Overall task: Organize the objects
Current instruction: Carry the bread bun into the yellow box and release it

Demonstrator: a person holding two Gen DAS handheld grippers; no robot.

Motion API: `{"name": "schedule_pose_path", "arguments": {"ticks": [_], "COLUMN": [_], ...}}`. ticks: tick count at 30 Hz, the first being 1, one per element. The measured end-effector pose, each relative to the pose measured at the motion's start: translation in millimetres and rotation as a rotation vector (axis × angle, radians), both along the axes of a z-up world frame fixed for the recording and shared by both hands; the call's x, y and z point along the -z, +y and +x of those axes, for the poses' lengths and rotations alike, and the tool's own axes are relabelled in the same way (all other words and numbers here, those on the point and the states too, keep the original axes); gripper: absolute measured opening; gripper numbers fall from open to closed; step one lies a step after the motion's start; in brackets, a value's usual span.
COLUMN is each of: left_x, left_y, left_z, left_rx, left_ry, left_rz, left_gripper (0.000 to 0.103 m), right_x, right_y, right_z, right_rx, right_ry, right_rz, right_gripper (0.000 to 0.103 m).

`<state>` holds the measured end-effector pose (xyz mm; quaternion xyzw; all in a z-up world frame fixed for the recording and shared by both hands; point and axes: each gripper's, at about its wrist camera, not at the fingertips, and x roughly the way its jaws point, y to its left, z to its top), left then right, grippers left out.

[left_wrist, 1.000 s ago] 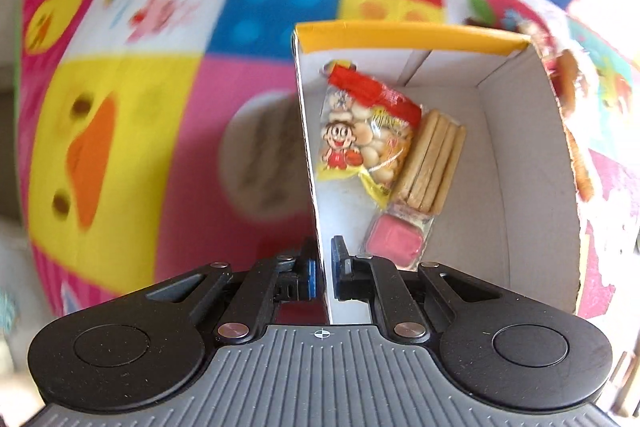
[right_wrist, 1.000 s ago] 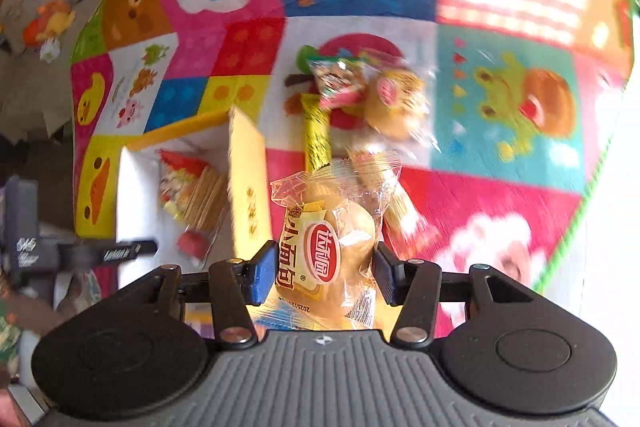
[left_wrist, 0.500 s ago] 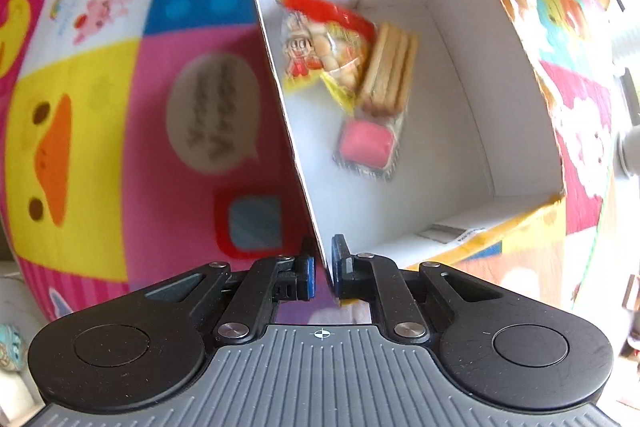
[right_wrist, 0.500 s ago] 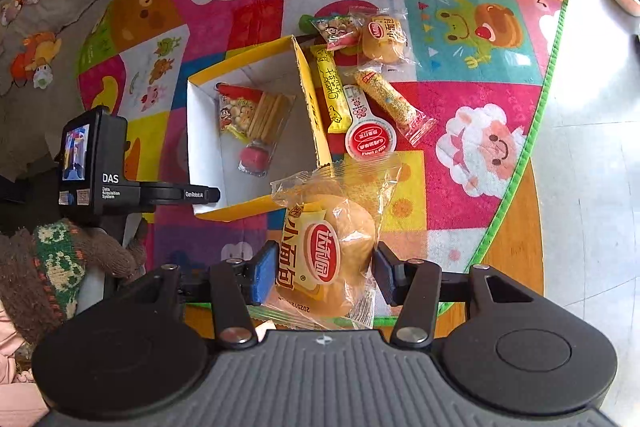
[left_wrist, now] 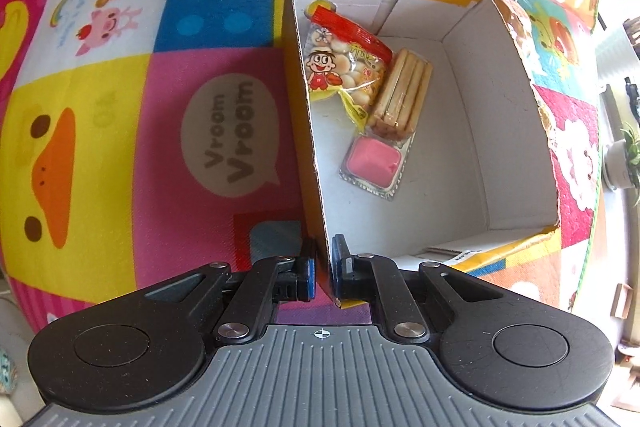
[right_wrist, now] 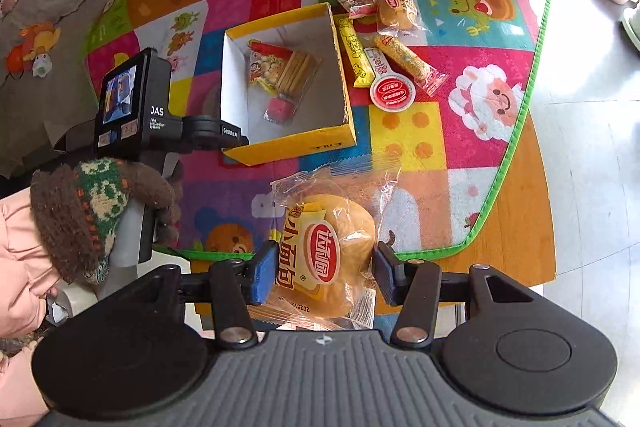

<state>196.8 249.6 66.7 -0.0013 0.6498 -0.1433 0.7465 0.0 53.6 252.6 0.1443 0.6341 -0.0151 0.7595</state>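
Note:
A yellow cardboard box [left_wrist: 508, 131] with a white inside lies on the play mat; it also shows in the right wrist view [right_wrist: 340, 75]. In it lie a red-topped snack bag [left_wrist: 344, 67], a biscuit-stick pack [left_wrist: 402, 95] and a pink jelly cup [left_wrist: 374, 161]. My left gripper [left_wrist: 323, 269] is shut on the box's left wall near its front corner. My right gripper [right_wrist: 324, 271] is shut on a wrapped bread bun [right_wrist: 332, 251] and holds it above the mat, in front of the box.
To the right of the box lie several loose snacks: a yellow bar [right_wrist: 354, 53], an orange stick pack [right_wrist: 408, 61], a round red-lidded cup [right_wrist: 392, 93], another bun [right_wrist: 396, 11] and a small red packet [right_wrist: 356, 1]. The mat's green edge [right_wrist: 516, 147] meets wood floor.
My right gripper has risen and drawn back with the bun, so the box now looks farther off. My left gripper keeps its hold while the box has shifted in its view.

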Motion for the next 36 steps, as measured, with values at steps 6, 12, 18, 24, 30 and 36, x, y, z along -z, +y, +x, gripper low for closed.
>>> {"name": "schedule_pose_path", "arguments": {"ticks": [6, 12, 18, 24, 30, 36], "left_x": [5.6, 9.3, 12.1, 12.5, 14.1, 17.2], "left_y": [11.0, 22.8, 30.9, 35.4, 38.3, 42.7], "left_z": [-2.1, -1.9, 2.3, 2.7, 2.4, 3.9], "left_rx": [-0.010, -0.040, -0.070, -0.107, -0.153, -0.238], "left_ry": [-0.004, 0.013, 0.032, 0.042, 0.060, 0.086], "left_rz": [-0.053, -0.093, -0.123, -0.140, -0.147, -0.148], "left_gripper": [0.011, 0.012, 0.012, 0.013, 0.014, 0.015], "right_x": [6.7, -0.5, -7.8, -3.1, 14.3, 4.1], "right_y": [22.3, 31.5, 46.2, 64.4, 63.5, 32.3], "right_z": [-2.0, 29.9, 82.1, 133.9, 181.0, 180.0], "right_rx": [-0.012, 0.015, -0.011, -0.041, -0.031, -0.026], "right_ry": [0.025, -0.023, -0.094, -0.150, -0.178, -0.213], "right_rz": [-0.004, 0.021, -0.018, -0.046, 0.002, -0.006], "right_gripper": [0.050, 0.050, 0.050, 0.050, 0.059, 0.066]}}
